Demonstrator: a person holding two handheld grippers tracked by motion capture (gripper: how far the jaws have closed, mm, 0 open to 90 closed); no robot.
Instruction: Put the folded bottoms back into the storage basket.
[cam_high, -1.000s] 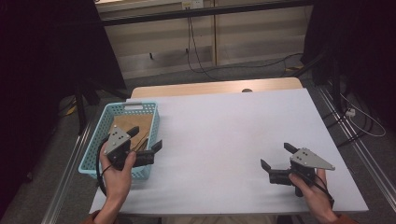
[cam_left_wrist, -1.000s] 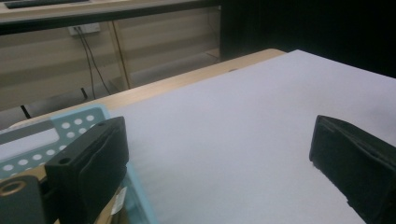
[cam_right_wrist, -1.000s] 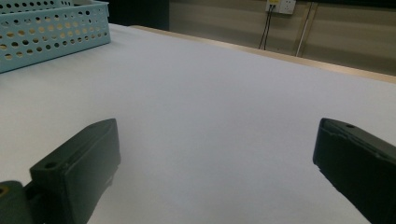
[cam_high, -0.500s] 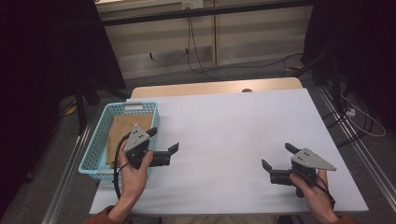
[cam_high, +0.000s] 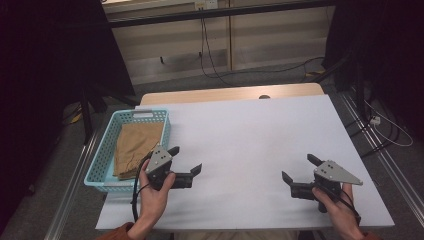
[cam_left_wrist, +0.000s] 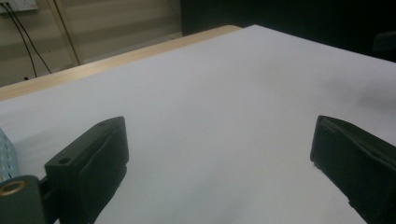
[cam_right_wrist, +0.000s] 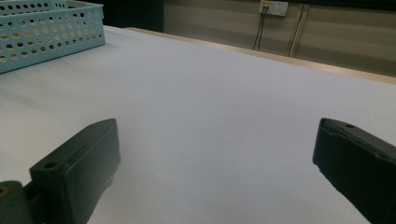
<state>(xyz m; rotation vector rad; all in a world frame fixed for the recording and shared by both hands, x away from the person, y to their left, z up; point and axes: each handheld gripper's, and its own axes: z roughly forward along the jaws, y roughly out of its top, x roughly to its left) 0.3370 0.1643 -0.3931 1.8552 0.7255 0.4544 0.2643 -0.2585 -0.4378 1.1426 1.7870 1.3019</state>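
A light blue perforated basket (cam_high: 145, 114) stands at the table's left edge, with a folded brown cloth (cam_high: 137, 145) lying inside it. My left gripper (cam_high: 186, 159) is just right of the basket over the white table top, open, jaws pointing right, nothing between them. In the left gripper view the left gripper (cam_left_wrist: 219, 154) spans bare white surface. My right gripper (cam_high: 298, 167) rests near the front right, open and empty, jaws pointing left. The right gripper view has the right gripper (cam_right_wrist: 215, 158) wide apart, with the basket (cam_right_wrist: 46, 28) far off at the upper left.
The white table top (cam_high: 250, 125) stretches between the two grippers, with a wooden strip (cam_high: 230, 94) along its far edge. Cables (cam_high: 210, 55) run over the floor behind the table. Dark curtains close both sides.
My left gripper has moved right, from above the basket to over the white surface beside it. The cloth stays in the basket. The right gripper has hardly moved.
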